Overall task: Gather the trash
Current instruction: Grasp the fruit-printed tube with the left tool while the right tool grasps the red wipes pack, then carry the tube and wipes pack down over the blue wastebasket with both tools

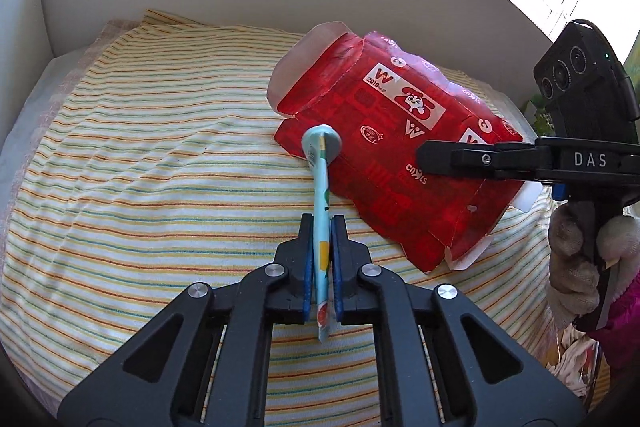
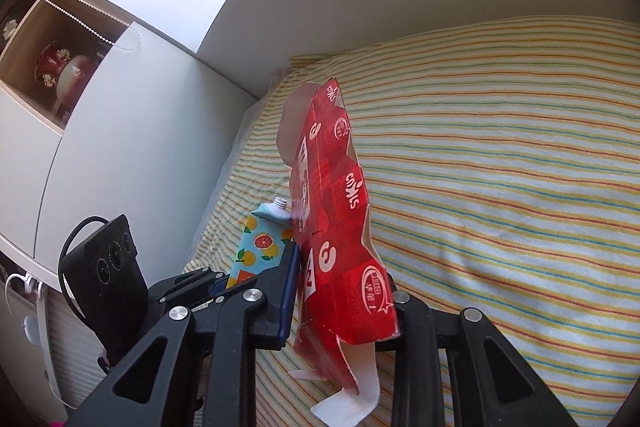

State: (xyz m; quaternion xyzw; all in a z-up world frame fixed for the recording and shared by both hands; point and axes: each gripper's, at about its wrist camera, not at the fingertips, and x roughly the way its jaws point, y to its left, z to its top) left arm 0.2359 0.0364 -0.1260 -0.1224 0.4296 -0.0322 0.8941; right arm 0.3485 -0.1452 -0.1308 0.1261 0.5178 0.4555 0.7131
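Both trash items are already held above the striped bed cover [image 1: 140,147]; no bin is seen, so disposal is judged still outstanding. The left gripper [image 1: 322,227] is closed on the flattened tube [image 1: 321,203], whose long axis runs forward along the fingers, cap end pointing away. The right gripper [image 2: 344,259] is clamped on the flattened red carton [image 2: 336,227], held edge-on, its long axis extending forward beyond the fingers.
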